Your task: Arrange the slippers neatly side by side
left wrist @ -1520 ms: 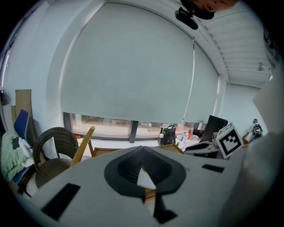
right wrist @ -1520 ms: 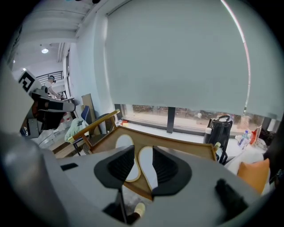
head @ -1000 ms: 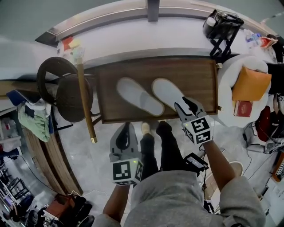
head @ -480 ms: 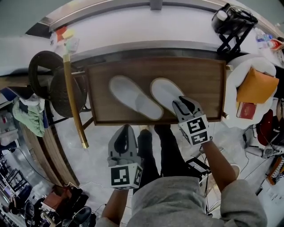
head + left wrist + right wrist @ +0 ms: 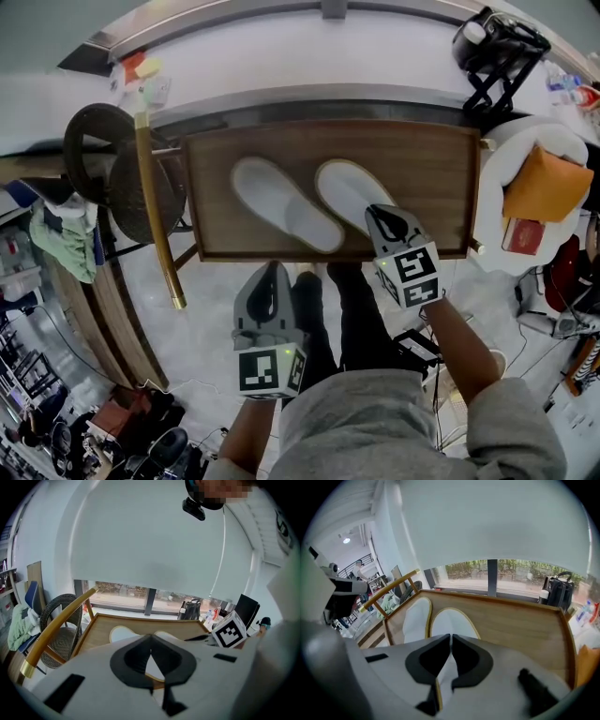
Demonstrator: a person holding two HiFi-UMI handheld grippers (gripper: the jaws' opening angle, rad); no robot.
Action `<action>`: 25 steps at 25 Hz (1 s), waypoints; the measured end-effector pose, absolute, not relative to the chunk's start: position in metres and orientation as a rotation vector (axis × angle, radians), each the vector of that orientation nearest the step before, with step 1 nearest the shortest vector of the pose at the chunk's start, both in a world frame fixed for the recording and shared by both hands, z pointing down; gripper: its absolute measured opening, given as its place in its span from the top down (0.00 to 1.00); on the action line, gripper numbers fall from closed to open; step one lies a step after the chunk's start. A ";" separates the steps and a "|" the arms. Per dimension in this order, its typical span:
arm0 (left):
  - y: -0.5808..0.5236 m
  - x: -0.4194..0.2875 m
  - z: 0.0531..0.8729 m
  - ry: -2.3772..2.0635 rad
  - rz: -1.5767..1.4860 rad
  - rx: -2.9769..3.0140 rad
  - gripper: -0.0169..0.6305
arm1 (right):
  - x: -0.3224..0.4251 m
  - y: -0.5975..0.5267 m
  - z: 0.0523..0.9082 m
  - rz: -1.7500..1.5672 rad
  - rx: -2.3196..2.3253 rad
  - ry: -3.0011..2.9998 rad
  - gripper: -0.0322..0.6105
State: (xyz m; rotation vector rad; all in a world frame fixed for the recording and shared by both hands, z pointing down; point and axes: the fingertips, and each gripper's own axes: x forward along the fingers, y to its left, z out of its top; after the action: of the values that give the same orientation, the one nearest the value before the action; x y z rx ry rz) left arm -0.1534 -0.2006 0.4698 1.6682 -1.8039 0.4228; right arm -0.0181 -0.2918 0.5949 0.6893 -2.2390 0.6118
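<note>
I'm looking down on the wooden, rimmed desk (image 5: 422, 169), which is carrying two white, soft slippers with pale yellow piping. The left-hand slipper (image 5: 281, 202) is lying slantwise across the desk's middle. The right-hand slipper (image 5: 339, 190) is lying just beside it, reaching the desk's near edge. The right claw (image 5: 381, 214) has just been closing and is pinching that slipper's near end, covering it, so I'm not making out heel from toe. The left claw (image 5: 272, 269) is hanging shut and empty off the desk's near edge, its body blocking most of its own view.
</note>
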 end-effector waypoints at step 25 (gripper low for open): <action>-0.228 -0.131 0.445 -1.784 0.412 1.763 0.95 | 0.046 -0.351 0.539 1.113 1.458 -2.110 0.90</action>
State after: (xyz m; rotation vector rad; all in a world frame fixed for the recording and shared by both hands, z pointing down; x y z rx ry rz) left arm -0.1313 -0.2285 0.4447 1.7634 -1.7845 0.4123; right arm 0.0460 -0.3507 0.5389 1.4584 -2.1100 1.1127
